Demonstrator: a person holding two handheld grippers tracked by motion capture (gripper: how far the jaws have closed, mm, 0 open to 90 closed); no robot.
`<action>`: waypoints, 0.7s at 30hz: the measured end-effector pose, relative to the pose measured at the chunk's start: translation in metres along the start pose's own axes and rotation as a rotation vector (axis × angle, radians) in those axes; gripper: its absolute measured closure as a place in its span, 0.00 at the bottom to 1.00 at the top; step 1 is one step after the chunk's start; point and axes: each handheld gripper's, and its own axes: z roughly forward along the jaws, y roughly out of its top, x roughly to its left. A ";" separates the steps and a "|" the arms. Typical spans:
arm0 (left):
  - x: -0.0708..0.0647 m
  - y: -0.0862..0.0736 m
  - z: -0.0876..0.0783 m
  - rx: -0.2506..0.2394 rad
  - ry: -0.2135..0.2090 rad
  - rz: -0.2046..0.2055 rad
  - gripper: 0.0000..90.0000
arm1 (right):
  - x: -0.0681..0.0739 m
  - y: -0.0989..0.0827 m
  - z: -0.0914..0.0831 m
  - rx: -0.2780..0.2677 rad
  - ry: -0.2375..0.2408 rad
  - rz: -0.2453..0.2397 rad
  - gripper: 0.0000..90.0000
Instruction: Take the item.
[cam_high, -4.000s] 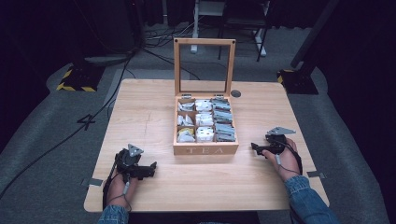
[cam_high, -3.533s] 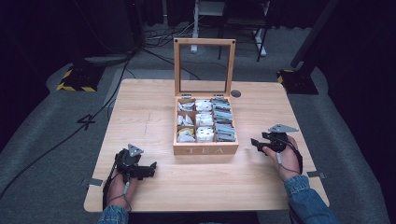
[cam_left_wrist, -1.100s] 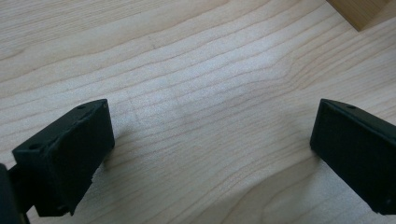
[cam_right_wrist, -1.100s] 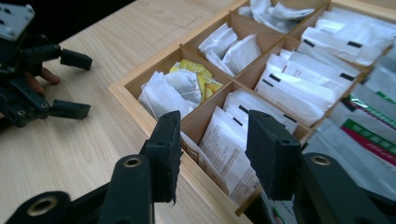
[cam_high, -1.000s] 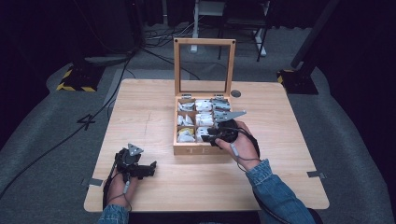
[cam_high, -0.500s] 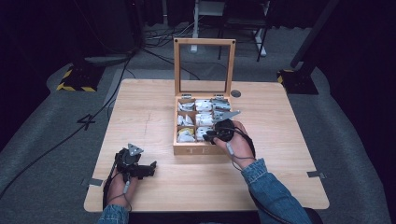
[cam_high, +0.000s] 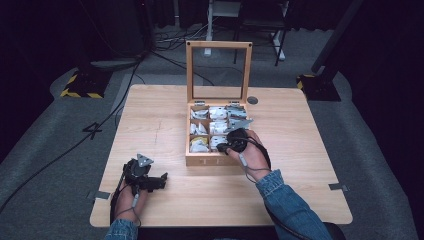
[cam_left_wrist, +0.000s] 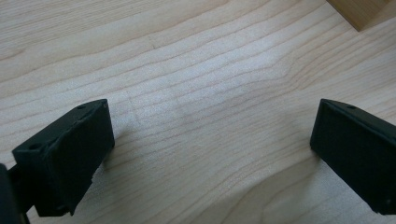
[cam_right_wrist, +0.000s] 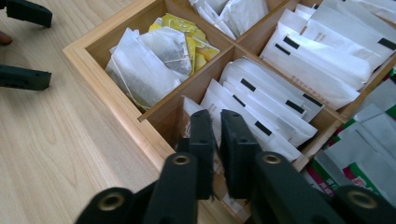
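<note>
A white tea bag packet (cam_right_wrist: 219, 109) stands at the near end of the middle near compartment of the wooden tea box (cam_high: 200, 159), and the right gripper (cam_right_wrist: 217, 123) has just been closing its jaws, now nearly together and pinching its top edge. This looks like the grasp step; the next move calls for a straight lift clear of the neighbouring packets. The left gripper (cam_high: 159, 181) rests on the tabletop (cam_high: 165, 120) at near left, jaws wide and empty.

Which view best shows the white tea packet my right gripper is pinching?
The right gripper view: the right gripper has just closed on a white tea packet in the box's near middle compartment. In the high view the hand covers it.
</note>
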 end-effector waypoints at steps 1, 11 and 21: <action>0.000 0.000 0.000 0.000 0.000 0.000 0.00 | 0.000 0.000 0.000 0.000 0.000 0.000 1.00; 0.000 0.000 0.000 0.000 0.000 0.000 0.00 | 0.003 0.003 -0.010 -0.057 -0.008 -0.022 1.00; 0.000 0.000 0.000 0.001 0.000 0.001 0.00 | 0.006 0.012 -0.035 -0.175 -0.033 -0.047 1.00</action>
